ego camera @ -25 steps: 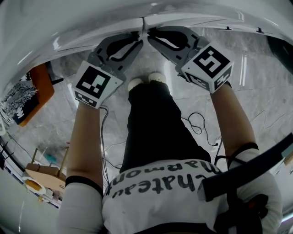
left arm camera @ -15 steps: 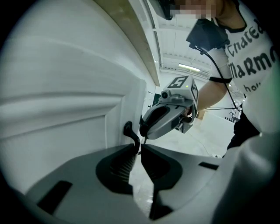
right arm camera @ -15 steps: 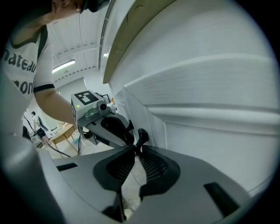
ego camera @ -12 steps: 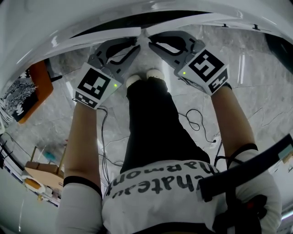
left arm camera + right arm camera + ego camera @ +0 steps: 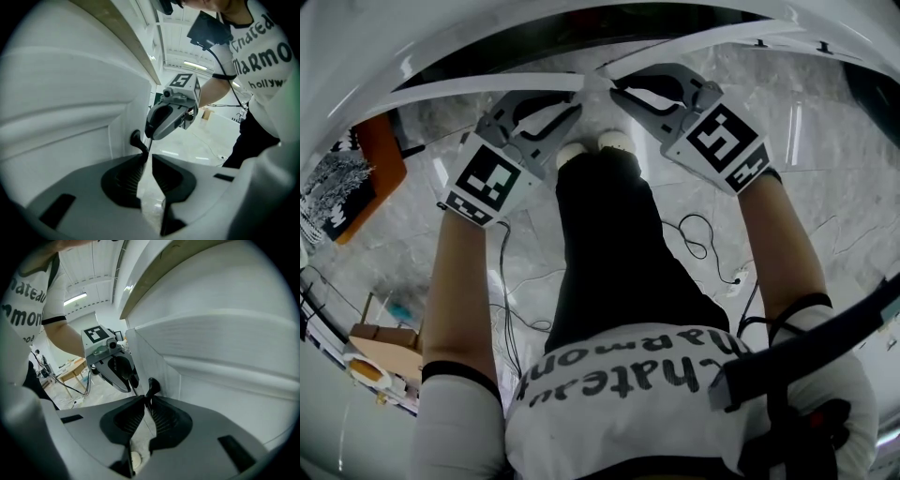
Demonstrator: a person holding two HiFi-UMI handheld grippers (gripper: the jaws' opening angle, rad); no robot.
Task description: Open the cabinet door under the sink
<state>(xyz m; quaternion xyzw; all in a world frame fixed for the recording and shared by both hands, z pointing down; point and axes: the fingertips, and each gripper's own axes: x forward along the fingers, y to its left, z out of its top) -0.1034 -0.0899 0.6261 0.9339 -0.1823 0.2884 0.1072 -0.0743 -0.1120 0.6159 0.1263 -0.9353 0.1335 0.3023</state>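
The left cabinet door [image 5: 478, 86] and right cabinet door [image 5: 712, 39] have swung further out, upper frame; our left gripper [image 5: 578, 96], jaws just eased slightly wider, pinches its black handle [image 5: 137, 140]; our right gripper [image 5: 614, 88] clamps narrow on the other handle [image 5: 151, 386].

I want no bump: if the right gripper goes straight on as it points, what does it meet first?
The right gripper is shut on the handle; straight on, it would likely press into the door behind.
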